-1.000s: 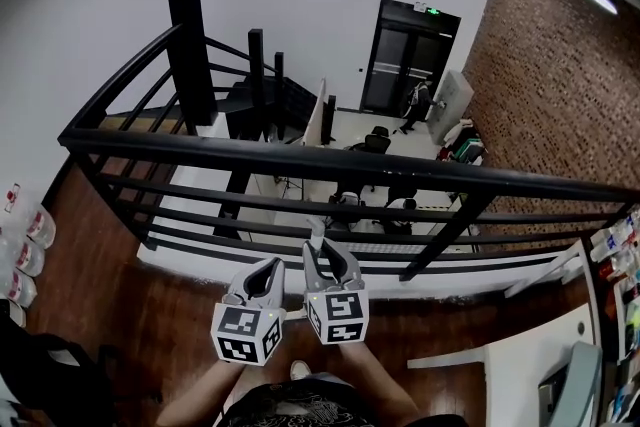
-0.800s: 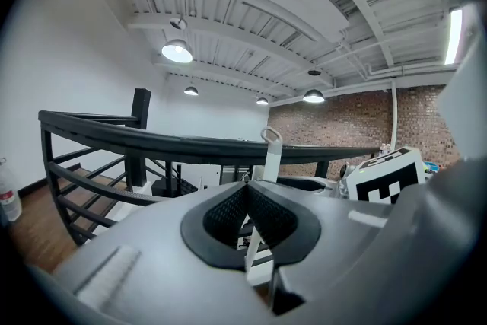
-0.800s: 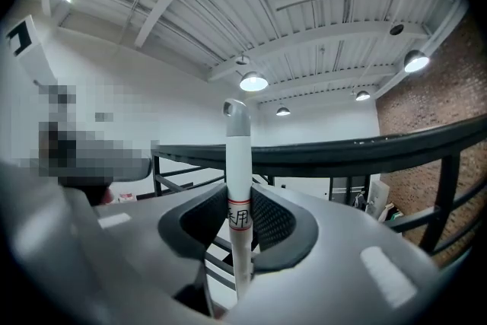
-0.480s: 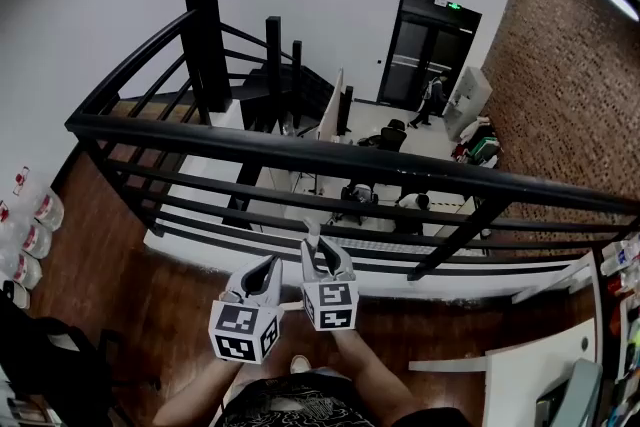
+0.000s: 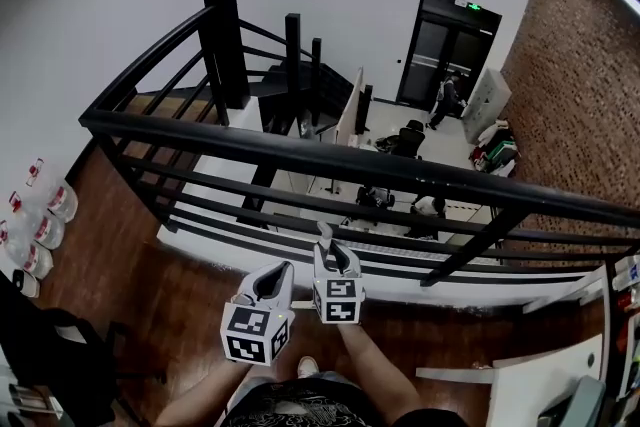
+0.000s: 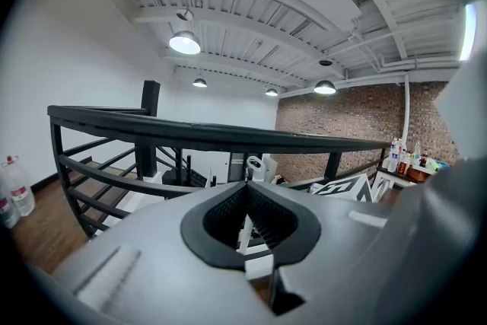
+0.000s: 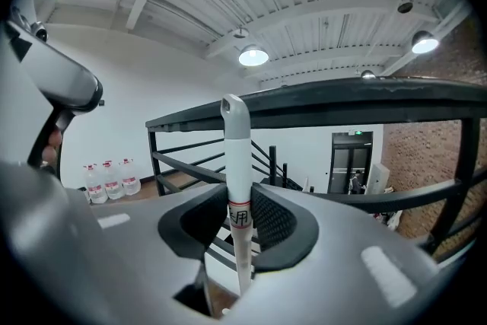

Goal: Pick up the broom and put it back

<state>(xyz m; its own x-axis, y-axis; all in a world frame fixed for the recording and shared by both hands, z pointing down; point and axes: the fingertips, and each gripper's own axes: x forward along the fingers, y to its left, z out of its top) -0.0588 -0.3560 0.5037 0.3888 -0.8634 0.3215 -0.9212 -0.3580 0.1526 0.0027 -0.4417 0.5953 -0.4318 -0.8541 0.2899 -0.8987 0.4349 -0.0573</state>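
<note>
Right tool [image 7: 240, 218]: clenching the white broom handle [image 7: 235, 148], which is standing upright at centre frame, probably for carrying back to its place.
Left tool [image 6: 246, 186]: jaws meeting on nothing, idling alongside.
The right gripper view is showing the grip. The head view is showing only the handle's tip, before the black railing [image 5: 330, 155].

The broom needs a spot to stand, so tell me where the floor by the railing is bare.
Bare wood floor lies on the near side of the railing, right of the water bottles. A narrower strip runs between the railing's foot and the white table. Crowded: the bottles and the black chair at left.
</note>
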